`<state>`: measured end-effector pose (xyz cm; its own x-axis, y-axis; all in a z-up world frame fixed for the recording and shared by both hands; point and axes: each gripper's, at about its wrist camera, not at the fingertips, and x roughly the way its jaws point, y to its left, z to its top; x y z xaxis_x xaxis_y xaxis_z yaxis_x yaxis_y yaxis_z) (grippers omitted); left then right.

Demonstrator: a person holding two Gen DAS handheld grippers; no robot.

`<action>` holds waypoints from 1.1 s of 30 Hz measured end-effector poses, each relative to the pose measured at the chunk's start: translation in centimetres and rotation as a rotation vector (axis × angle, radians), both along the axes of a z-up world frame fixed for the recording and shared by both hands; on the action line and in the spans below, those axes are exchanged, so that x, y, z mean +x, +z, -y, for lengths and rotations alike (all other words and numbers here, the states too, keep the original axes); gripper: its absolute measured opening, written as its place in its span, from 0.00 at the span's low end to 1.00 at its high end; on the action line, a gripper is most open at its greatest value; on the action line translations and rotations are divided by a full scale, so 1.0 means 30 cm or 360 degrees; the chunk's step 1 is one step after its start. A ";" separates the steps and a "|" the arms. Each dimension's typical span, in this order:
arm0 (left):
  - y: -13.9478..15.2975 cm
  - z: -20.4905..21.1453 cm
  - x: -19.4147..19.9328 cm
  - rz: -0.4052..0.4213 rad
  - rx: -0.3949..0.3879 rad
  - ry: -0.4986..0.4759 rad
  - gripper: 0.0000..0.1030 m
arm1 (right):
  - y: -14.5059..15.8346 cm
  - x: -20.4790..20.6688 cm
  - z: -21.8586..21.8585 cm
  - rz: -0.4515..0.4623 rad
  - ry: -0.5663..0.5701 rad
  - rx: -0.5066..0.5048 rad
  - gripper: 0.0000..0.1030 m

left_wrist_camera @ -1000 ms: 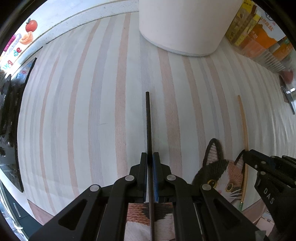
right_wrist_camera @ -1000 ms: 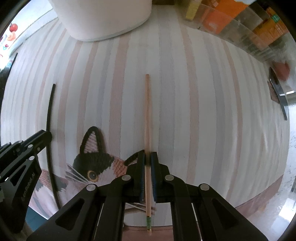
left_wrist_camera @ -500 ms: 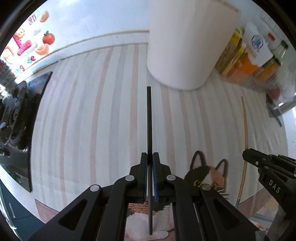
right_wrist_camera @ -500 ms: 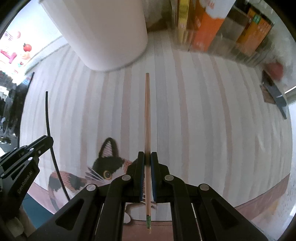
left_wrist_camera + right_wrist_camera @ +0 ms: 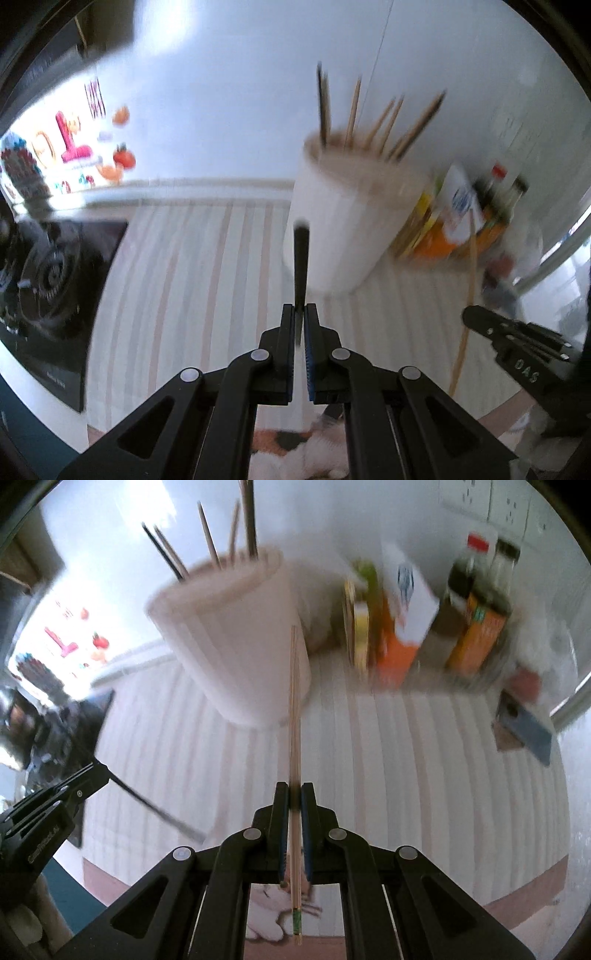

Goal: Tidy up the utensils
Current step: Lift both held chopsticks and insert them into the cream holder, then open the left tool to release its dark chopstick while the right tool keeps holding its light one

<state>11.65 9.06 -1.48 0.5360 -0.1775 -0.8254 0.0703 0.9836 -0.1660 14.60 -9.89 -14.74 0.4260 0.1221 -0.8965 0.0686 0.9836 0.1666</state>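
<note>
Both sticks are up off the mat now! A second ago the left gripper (image 5: 300,334) and right gripper (image 5: 294,812) were low over the striped mat (image 5: 192,280), looking down at it; now both cameras have tilted up and the white holder (image 5: 343,229) shows its open rim, with several chopsticks (image 5: 373,118) already standing inside. The left gripper is clamped on a black chopstick (image 5: 300,266), which points forward at the holder's wall, tip below the rim. The right gripper is pinched tight on a wooden chopstick (image 5: 294,716), whose tip crosses the holder's side in the right view, again short of the rim. Everything is blurred, so both hands look to be in motion. From the right view the black stick juts out of the left gripper at a slant. That reads as carry under way: both sticks lifted, neither yet over the opening. Next, I'd judge, each needs raising above the rim and tipping down among the sticks there without knocking them. Bottles and boxes (image 5: 424,620) crowd the holder's right.
</note>
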 end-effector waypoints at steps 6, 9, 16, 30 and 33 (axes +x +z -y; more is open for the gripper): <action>0.198 0.009 0.051 0.0226 -0.0015 -0.0022 0.02 | 0.211 0.076 -0.018 0.0223 -0.0005 0.0026 0.07; 0.286 0.012 0.067 0.0305 -0.0031 -0.0040 0.02 | 0.303 0.126 -0.022 0.0318 -0.0018 0.0041 0.07; 0.490 0.023 0.108 0.0455 -0.0093 -0.0112 0.01 | 0.486 0.235 -0.011 0.0498 -0.0040 0.0106 0.06; 0.510 0.081 0.421 0.0479 -0.0089 -0.0086 0.00 | 0.572 0.553 0.028 0.0679 -0.0162 0.0230 0.06; 0.434 0.035 0.429 0.0381 -0.0049 -0.0072 0.04 | 0.535 0.608 0.031 0.0670 -0.0171 0.0239 0.06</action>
<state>24.51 8.01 11.55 0.7065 -0.2289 -0.6697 0.1548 0.9733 -0.1693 32.83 -10.81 1.32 0.7668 0.1726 -0.6183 0.0649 0.9374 0.3422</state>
